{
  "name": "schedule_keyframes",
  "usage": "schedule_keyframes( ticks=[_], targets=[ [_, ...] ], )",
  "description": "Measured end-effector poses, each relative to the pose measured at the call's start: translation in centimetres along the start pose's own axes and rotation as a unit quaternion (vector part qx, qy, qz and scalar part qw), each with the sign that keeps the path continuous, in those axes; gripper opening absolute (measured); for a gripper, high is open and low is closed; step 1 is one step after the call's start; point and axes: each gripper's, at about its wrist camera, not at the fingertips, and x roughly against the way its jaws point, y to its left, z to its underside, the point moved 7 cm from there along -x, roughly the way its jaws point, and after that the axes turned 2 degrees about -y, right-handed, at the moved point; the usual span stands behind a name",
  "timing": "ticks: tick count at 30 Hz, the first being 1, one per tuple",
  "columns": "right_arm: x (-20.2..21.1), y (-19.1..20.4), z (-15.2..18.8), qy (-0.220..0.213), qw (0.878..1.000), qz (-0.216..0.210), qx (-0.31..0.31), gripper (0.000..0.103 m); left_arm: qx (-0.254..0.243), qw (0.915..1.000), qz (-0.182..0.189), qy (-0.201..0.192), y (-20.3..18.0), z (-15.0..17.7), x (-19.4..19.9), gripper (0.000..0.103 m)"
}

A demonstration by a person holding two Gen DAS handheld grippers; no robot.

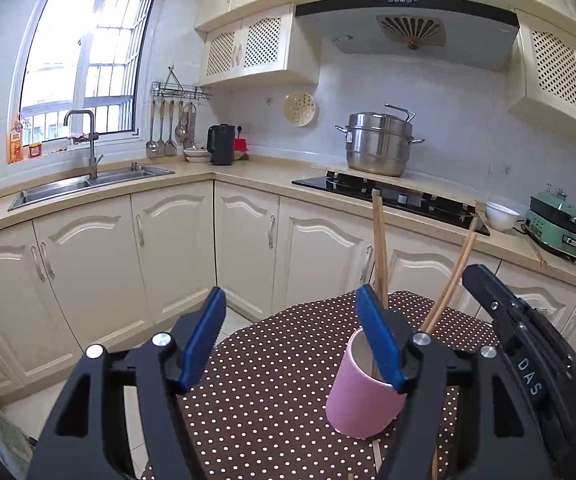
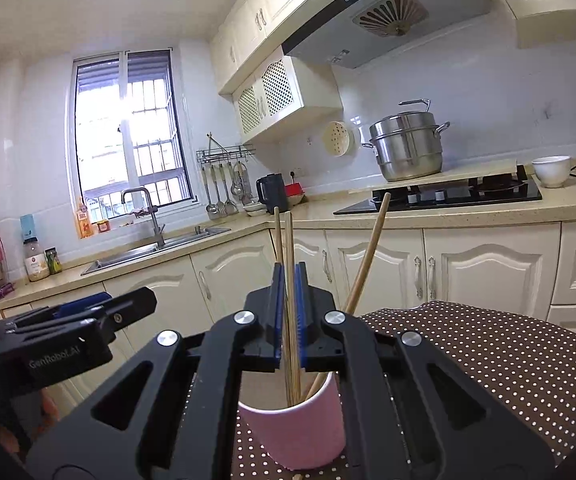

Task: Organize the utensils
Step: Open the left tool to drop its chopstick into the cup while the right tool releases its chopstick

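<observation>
Right gripper (image 2: pixel 288 312): jaws closed on a pair of chopsticks (image 2: pixel 284 240), tips inside pink cup (image 2: pixel 300 432) | left gripper (image 1: pixel 292 340): jaws held wide apart, nothing gripped, beside cup | cup stood on polka-dot worktop (image 2: pixel 488 352); a third chopstick (image 2: pixel 368 256) leaned inside.

I count one pink cup (image 2: pixel 300 432) on the polka-dot tabletop (image 2: pixel 488 360), with three wooden chopsticks (image 2: pixel 290 280) standing in it. Two more chopsticks (image 1: pixel 377 454) lie flat beside it. On the counter: one steel steamer pot (image 2: pixel 406 148), one white bowl (image 2: pixel 551 171), one black kettle (image 2: pixel 273 192).
</observation>
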Motion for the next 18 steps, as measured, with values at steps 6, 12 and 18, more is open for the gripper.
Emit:
schedule_keyframes(
  ticks=[6,12,18],
  targets=[
    [0.9,0.4,-0.2,0.002,1.0,0.003,0.006,0.006,-0.007,1.0,-0.001,-0.003,0.0,-0.1,1.2,0.069],
    [2.6,0.3,-0.3,0.016,1.0,0.016,0.011,0.006,-0.011,0.9999,0.0,-0.001,-0.2,0.1,3.0,0.071],
    [5.1,-0.6,0.6,0.055,0.998,0.034,0.013,0.01,-0.019,0.9989,0.028,0.032,-0.9,1.4,4.8,0.074]
  ],
)
